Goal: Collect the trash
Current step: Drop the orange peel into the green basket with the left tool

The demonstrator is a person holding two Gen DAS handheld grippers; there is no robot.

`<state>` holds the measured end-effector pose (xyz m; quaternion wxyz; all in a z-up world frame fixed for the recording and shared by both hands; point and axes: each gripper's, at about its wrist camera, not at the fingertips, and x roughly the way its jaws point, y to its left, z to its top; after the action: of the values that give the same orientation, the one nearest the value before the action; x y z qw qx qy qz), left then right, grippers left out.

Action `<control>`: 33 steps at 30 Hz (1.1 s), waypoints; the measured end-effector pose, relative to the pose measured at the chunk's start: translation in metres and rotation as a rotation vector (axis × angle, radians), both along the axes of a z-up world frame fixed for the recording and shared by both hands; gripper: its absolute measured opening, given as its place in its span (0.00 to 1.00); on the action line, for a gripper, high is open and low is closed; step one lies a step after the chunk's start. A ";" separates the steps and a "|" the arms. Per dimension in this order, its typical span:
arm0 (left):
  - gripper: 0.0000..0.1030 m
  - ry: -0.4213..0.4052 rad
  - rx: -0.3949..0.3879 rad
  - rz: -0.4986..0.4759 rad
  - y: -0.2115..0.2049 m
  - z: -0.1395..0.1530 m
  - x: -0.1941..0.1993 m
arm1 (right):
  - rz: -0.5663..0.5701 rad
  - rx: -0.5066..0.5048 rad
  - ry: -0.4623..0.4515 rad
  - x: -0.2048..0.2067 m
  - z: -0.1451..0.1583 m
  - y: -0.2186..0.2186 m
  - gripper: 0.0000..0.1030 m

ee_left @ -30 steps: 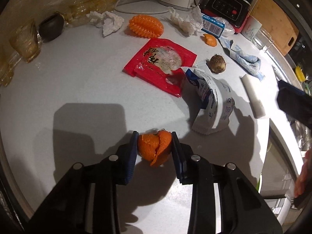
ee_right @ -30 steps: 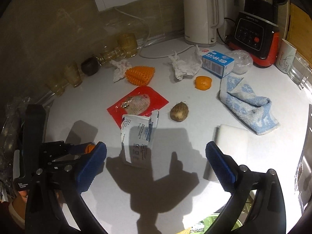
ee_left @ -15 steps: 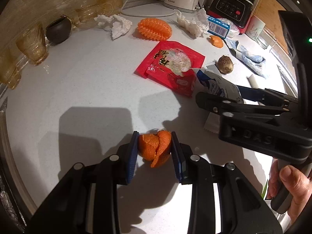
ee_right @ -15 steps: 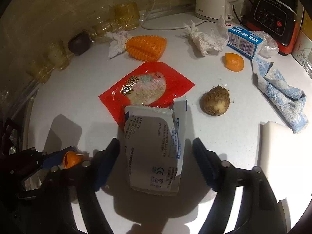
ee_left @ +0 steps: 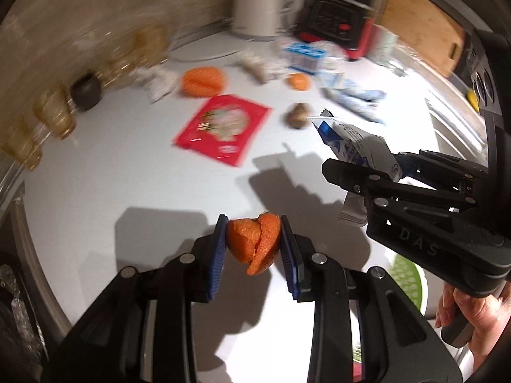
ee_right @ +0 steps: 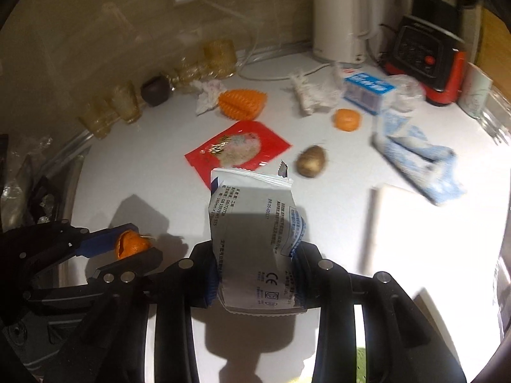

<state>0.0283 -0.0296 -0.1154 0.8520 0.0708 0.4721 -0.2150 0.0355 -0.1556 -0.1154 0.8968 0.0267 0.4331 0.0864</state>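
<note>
Table surface, white and brightly lit, spreads out ahead of both tongs and carries everything else. Far beyond the right tongs, at the back wall, stand a white kettle and a black-and-red appliance; a blue-and-white cloth lies ahead and to their right. Between the blue pads of the right tongs sits a grey-and-white packet with printed text, its torn top edge standing up away from the pads; the jaws are closing on it, and both pads already press its lower sides (the packet creases where they meet it). Just past the packet's top edge lies a red snack wrapper flat on the table, with a brown round root to the right of it. Farther out rest an orange ribbed toy, crumpled tissue, a blue-and-white carton and a small orange piece. Amber glasses and a dark little cup line the wall far to the left of the right tongs. The left tongs are clenched on an orange peel, pinched between both blue pads and held clear above the table, its shadow falling below. From the left wrist view the right tongs appear ahead and to the right, with a hand gripping their handle.
</note>
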 end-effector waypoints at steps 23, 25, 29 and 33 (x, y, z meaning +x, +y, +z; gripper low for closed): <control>0.43 0.178 0.057 -0.330 -0.212 -0.063 -0.166 | -0.274 0.028 0.138 -0.218 -0.043 -0.198 0.37; 0.62 0.165 0.060 -0.318 -0.214 -0.062 -0.167 | -0.261 0.029 0.140 -0.219 -0.044 -0.200 0.37; 0.71 0.124 0.074 -0.311 -0.214 -0.053 -0.169 | -0.242 0.040 0.131 -0.217 -0.042 -0.203 0.37; 0.74 0.114 0.088 -0.300 -0.211 -0.051 -0.165 | -0.228 0.049 0.125 -0.213 -0.041 -0.203 0.37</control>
<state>-0.1372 -0.2406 -0.1668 0.7781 0.1657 0.5128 -0.3227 -0.1780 -0.3587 -0.1565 0.8710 0.1033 0.4802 -0.0075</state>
